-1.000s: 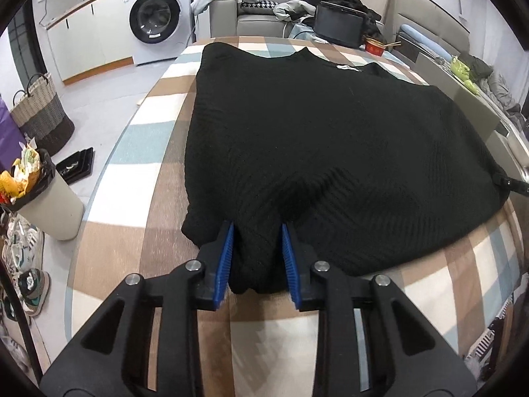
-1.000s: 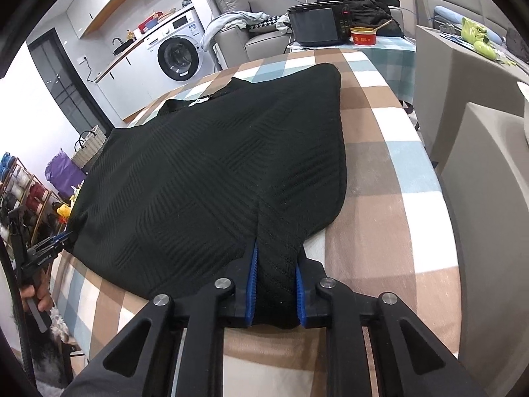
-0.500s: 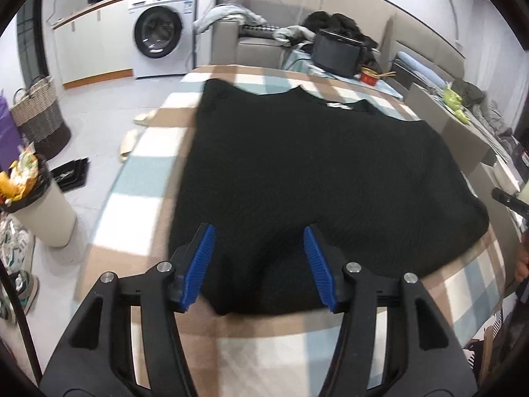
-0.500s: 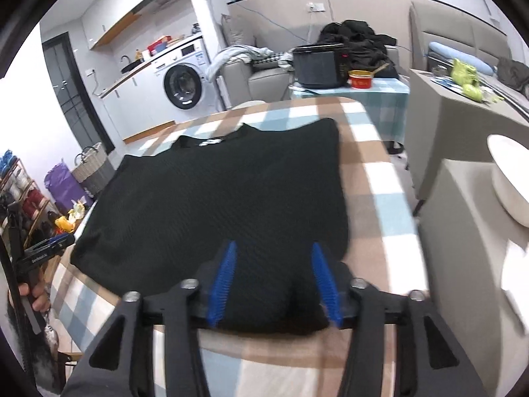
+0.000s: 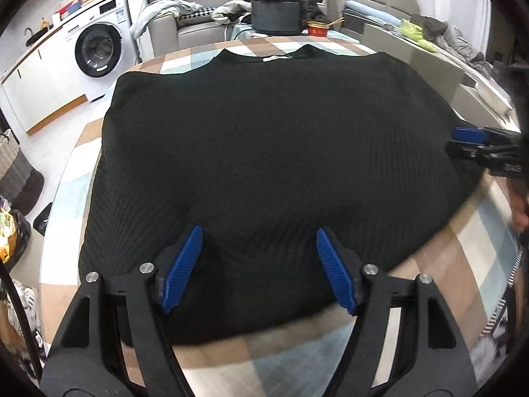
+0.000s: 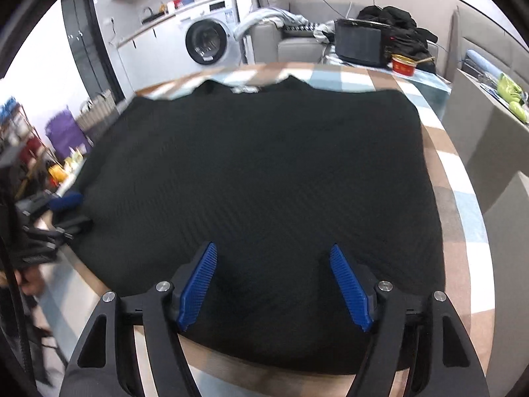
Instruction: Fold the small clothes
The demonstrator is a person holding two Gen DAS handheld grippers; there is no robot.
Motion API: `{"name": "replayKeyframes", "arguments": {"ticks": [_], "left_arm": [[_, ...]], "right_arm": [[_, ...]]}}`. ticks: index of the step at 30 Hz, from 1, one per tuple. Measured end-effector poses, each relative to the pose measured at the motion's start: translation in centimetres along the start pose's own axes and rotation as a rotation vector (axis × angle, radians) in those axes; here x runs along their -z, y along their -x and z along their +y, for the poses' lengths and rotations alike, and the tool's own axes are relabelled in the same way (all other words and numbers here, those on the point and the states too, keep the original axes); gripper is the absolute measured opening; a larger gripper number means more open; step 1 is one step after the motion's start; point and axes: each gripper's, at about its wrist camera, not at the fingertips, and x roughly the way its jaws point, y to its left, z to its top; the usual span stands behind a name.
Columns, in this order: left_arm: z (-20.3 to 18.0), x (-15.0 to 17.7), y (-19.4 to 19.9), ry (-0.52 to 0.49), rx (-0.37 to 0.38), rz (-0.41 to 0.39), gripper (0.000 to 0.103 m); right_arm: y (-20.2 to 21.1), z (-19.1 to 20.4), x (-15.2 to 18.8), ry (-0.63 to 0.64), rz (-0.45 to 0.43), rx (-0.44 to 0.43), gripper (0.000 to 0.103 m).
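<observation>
A black knitted sweater (image 5: 271, 152) lies flat on the checked table (image 5: 476, 248), collar with white label at the far edge; it also fills the right wrist view (image 6: 264, 182). My left gripper (image 5: 259, 264) is open and empty, hovering over the near hem. My right gripper (image 6: 274, 284) is open and empty above the hem on its side. The right gripper shows at the right edge of the left wrist view (image 5: 476, 145). The left gripper shows blurred at the left of the right wrist view (image 6: 62, 208).
A washing machine (image 5: 99, 49) stands at the back left. A sofa with clothes and a black box (image 5: 276, 13) lie behind the table. A grey cabinet (image 6: 496, 139) stands at the right. A basket and bin (image 5: 16, 172) stand on the floor at the left.
Both grippers let go of the sweater's hem, opened wide and lifted back. The sweater now lies flat.
</observation>
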Motion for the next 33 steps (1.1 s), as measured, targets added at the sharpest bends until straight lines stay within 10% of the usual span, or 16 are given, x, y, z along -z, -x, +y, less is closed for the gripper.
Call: {"name": "replayKeyframes", "arguments": {"ticks": [6,22,27,33], "left_arm": [[1.3,1.9,1.4,0.045,-0.002,0.013,0.069],[3.4,3.9,3.2,0.237,0.011,-0.006,0.069],[3.2,4.0,3.2,0.237,-0.01,-0.006,0.069],[3.0,4.1,3.2,0.242,-0.024,-0.009,0.069]], "right_arm": [[2.5,-1.6,1.8,0.013,0.009,0.082,0.072],[4.4,-7.7,4.4,-0.421,-0.043,-0.069,0.072],[3.3,-7.8,3.4,-0.487,-0.041,-0.059,0.022],[4.5,-7.0,2.7,-0.374,-0.065,0.036,0.023]]}}
